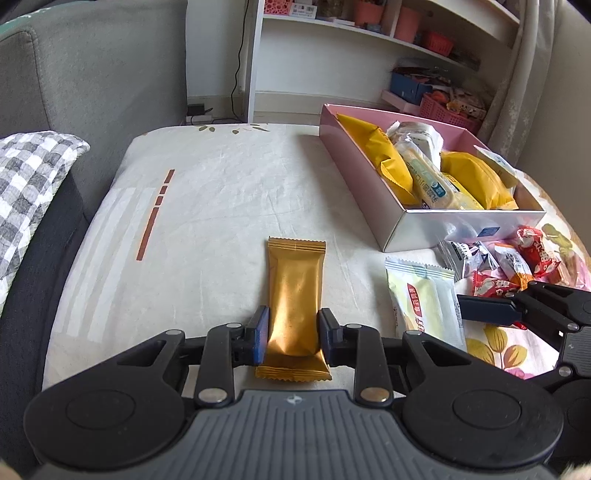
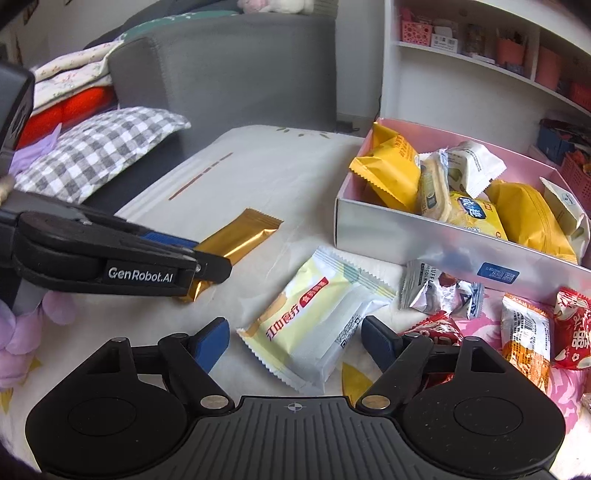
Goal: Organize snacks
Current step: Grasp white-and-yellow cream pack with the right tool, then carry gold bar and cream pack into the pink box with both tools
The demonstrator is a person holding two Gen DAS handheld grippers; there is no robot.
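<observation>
My left gripper (image 1: pixel 293 328) is shut on a gold foil snack bar (image 1: pixel 294 291), its pads pressing both sides near the bar's near end; the bar lies along the bed sheet. The bar (image 2: pixel 240 234) and the left gripper (image 2: pixel 207 258) also show in the right wrist view. My right gripper (image 2: pixel 295 339) is open, its fingers on either side of a pale yellow and white snack packet (image 2: pixel 314 325) lying on the bed. A pink box (image 1: pixel 354 162) at the right holds yellow bags and other packets; it also shows in the right wrist view (image 2: pixel 388 236).
Loose small snacks lie right of the packet: a silver wrapper (image 2: pixel 439 291), an orange packet (image 2: pixel 526 336), red packets (image 2: pixel 572 328). A checked pillow (image 2: pixel 99 151) and grey sofa (image 1: pixel 103 74) stand at the left. White shelves (image 1: pixel 369 29) are behind.
</observation>
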